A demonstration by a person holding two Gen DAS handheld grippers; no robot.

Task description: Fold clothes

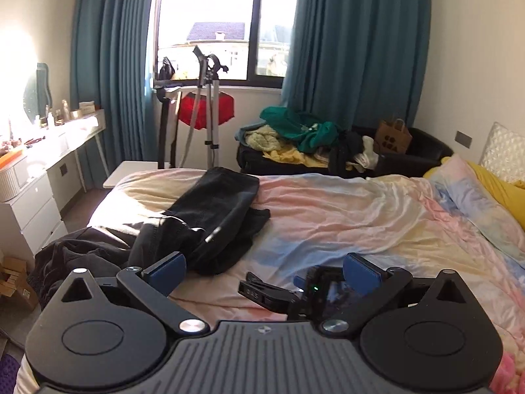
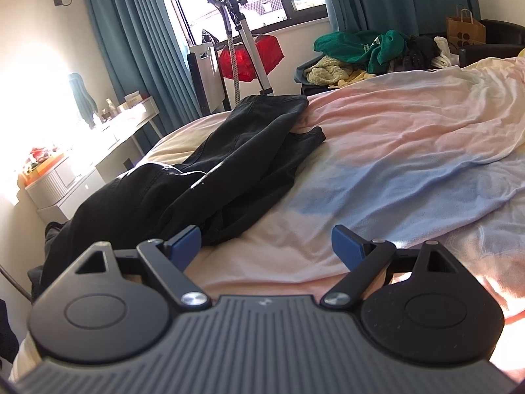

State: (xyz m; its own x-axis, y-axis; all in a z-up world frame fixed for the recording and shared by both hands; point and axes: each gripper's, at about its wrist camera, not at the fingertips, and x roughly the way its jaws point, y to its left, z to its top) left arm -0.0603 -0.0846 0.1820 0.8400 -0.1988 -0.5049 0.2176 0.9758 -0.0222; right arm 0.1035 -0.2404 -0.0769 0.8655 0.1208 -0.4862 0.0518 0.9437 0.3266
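A pair of black trousers (image 1: pixel 210 216) lies crumpled on the bed's left side, one leg stretched toward the far edge, the waist end bunched near the front-left corner. In the right wrist view the same black trousers (image 2: pixel 210 170) run diagonally from the lower left to the far edge. My left gripper (image 1: pixel 264 272) is open just above the bedding, its left blue pad close to the trousers' near fold. My right gripper (image 2: pixel 265 246) is open too, low over the sheet, its left pad beside the dark cloth. Neither holds anything.
The bed's pastel pink, blue and yellow duvet (image 1: pixel 344 216) is rumpled. The other gripper's black body (image 1: pixel 295 292) lies just ahead of my left one. A black sofa piled with clothes (image 1: pixel 305 141), a paper bag (image 1: pixel 393 136), a steamer stand (image 1: pixel 210 105) and a white dresser (image 1: pixel 36 203) ring the bed.
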